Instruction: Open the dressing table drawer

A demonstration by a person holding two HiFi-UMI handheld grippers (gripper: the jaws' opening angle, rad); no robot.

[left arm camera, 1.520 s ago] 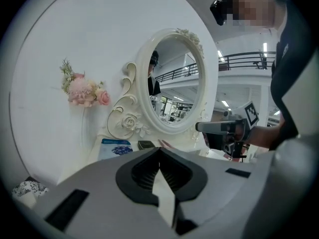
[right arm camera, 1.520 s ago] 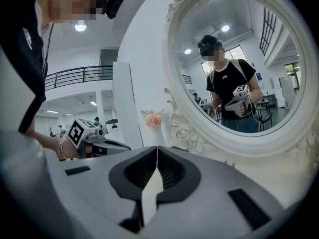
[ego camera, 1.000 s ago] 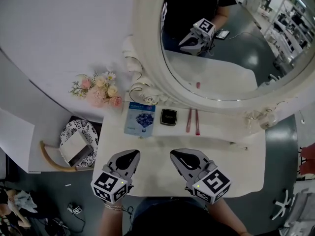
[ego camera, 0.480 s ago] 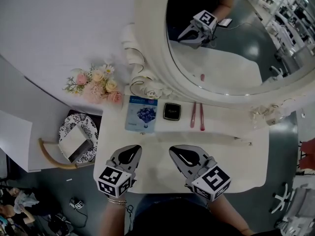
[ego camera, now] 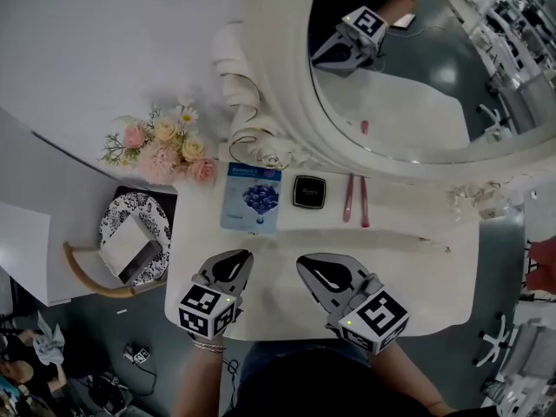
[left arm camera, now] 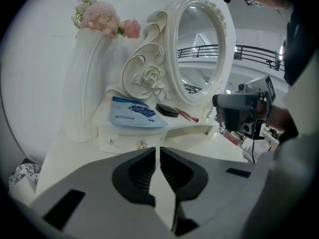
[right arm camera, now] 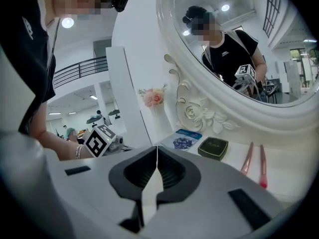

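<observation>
while the mirror [left arm camera: 199, 49] is oval, the drawer [left arm camera: 124, 141] is boxy.

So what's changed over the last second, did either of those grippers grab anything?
The left gripper sank toward the white tabletop, looking smaller from the head view; the right gripper barely shifted. Both stayed shut and empty. The drawer, blue packet and black compact haven't moved.

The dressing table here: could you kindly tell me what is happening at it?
A person holds the left gripper and right gripper over the white dressing table, both shut and empty. The drawer is closed; neither gripper touches it. A blue packet, black compact and two pink brushes lie on the shelf above.
</observation>
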